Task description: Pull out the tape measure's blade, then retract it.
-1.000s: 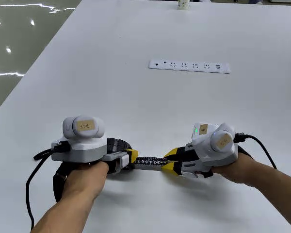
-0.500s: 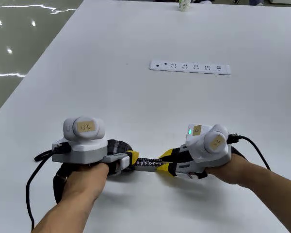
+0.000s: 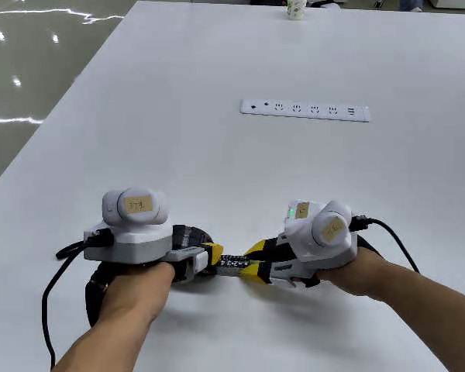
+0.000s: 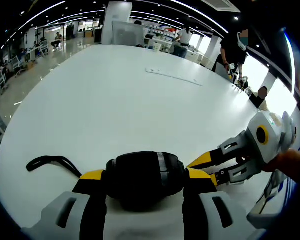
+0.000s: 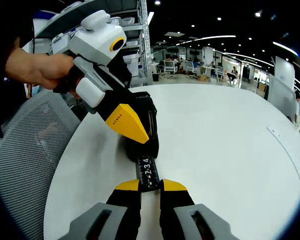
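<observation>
A black tape measure (image 3: 190,236) lies on the white table (image 3: 217,155), and my left gripper (image 3: 209,253) is shut on its case. In the left gripper view the case (image 4: 145,177) sits between the yellow-tipped jaws. A short stretch of blade (image 3: 231,263) runs right from the case to my right gripper (image 3: 252,268), which is shut on the blade's end. The right gripper view shows the blade (image 5: 148,171) with printed numbers pinched at my right gripper (image 5: 150,186), the case (image 5: 146,125) just beyond, and the left gripper (image 5: 125,120) over it.
A white power strip (image 3: 304,111) lies mid-table, and a paper cup (image 3: 296,8) stands at the far edge. A black cable (image 3: 54,287) trails from the left gripper. A mesh chair (image 5: 20,150) stands off the table's near side. People stand beyond the table's far end (image 4: 240,42).
My right gripper has moved left toward the tape measure's case with the blade end in it, so the exposed blade is shorter. The left gripper has stayed put.
</observation>
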Action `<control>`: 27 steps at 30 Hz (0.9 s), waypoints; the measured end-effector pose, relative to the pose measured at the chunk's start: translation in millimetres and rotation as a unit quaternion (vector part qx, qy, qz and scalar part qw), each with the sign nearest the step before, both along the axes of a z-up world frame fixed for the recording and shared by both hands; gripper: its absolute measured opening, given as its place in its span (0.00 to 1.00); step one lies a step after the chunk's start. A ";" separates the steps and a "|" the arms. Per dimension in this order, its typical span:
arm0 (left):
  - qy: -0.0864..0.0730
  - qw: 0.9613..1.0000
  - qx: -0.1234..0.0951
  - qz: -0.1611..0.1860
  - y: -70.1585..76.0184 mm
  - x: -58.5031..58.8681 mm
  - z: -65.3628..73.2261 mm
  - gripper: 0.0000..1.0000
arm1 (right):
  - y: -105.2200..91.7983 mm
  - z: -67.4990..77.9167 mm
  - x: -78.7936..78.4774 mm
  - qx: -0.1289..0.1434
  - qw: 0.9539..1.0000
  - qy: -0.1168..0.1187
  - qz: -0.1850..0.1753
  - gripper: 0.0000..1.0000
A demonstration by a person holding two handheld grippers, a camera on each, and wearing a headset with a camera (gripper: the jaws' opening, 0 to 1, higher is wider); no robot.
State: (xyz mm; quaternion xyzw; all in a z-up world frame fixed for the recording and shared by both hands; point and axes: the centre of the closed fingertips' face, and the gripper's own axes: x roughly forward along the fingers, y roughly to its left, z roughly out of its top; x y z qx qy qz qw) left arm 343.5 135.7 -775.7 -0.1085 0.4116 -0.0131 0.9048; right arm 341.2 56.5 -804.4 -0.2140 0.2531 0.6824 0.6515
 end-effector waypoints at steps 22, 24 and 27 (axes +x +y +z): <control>0.003 1.000 -0.005 -0.012 0.6 -1.4 0.0 0.56 | 24.0 -0.1 -8.1 0.002 1.000 -0.003 0.026 0.11; 0.003 1.000 -0.005 -0.013 0.2 -1.8 0.1 0.56 | 26.4 -0.3 -9.4 0.000 1.000 -0.007 0.031 0.11; 0.003 1.000 -0.004 -0.015 -0.3 -2.2 0.2 0.56 | 29.2 -0.6 -10.8 -0.003 0.999 -0.013 0.039 0.11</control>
